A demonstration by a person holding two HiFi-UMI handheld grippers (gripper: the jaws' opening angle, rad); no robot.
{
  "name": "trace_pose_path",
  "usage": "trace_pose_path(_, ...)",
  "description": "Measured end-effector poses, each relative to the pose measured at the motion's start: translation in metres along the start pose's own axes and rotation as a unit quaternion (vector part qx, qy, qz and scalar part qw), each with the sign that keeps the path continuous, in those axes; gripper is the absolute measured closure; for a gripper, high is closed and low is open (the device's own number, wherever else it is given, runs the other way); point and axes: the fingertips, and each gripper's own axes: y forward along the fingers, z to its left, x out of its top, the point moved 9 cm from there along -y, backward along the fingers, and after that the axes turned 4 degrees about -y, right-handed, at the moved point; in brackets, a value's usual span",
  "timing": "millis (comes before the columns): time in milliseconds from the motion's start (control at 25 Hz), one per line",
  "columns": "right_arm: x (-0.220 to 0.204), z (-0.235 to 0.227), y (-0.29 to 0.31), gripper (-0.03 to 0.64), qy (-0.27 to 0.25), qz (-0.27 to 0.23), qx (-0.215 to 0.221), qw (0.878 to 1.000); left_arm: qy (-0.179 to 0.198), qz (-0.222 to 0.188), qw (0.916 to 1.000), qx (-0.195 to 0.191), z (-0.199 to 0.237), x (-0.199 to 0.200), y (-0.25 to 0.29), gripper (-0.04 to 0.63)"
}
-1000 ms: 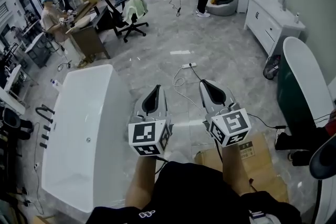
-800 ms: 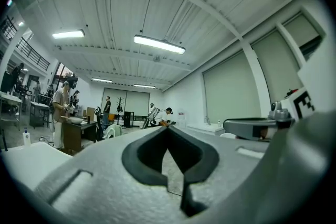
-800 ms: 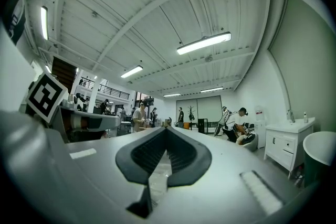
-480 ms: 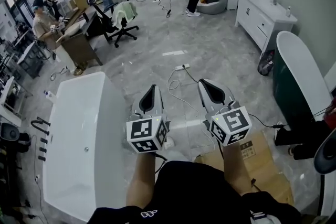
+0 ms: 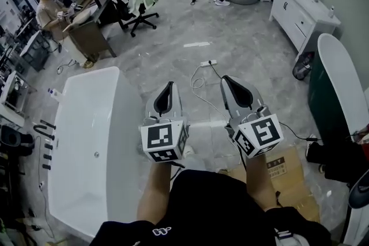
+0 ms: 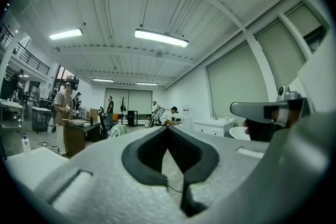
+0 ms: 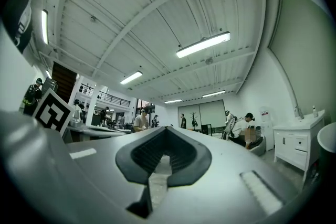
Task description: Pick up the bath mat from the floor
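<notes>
Held forward side by side, left tongs [image 5: 168,84] and right tongs [image 5: 226,78] closed, empty.

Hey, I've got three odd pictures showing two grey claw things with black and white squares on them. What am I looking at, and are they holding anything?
There is no robot here. A person wears a camera on the head and holds a two-jaw gripper in each hand. The head view looks down at the left gripper and the right gripper. Each patterned cube is part of its gripper. The other two pictures come from cameras riding on the grippers, looking along their jaws. Both pairs of jaws are shut, with nothing between them. Below is a grey floor with a white bathtub, a cardboard box and a power strip. I cannot pick out a bath mat.
</notes>
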Motion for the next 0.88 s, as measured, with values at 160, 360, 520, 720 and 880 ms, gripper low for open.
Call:
trace_pose_path(160, -0.009, -0.006, 0.050, 0.611, 0.011, -0.007, 0.003, 1.000, -0.009, 0.003, 0.9998, 0.016, 0.038, 0.000, 0.029, 0.594)
trace_pose_path(360, -0.016, 0.006, 0.117, 0.612, -0.027, 0.003, 0.013, 1.000, -0.033, 0.009, 0.9990, 0.029, 0.084, 0.002, 0.063, 0.594)
trace_pose_path(520, -0.020, 0.007, 0.170, 0.611, -0.037, 0.003, 0.031, 0.999, -0.039, 0.011, 0.9988, 0.028, 0.114, 0.008, 0.099, 0.594)
trace_pose_path(720, -0.032, -0.014, 0.216, 0.611, -0.027, 0.018, 0.007, 0.999, -0.049, 0.015, 0.9981, 0.033, 0.146, 0.010, 0.144, 0.594)
trace_pose_path(880, -0.039, -0.023, 0.241, 0.611, -0.042, 0.038, 0.003, 0.998, -0.059, 0.010, 0.9982, 0.008, 0.159, 0.007, 0.183, 0.594)
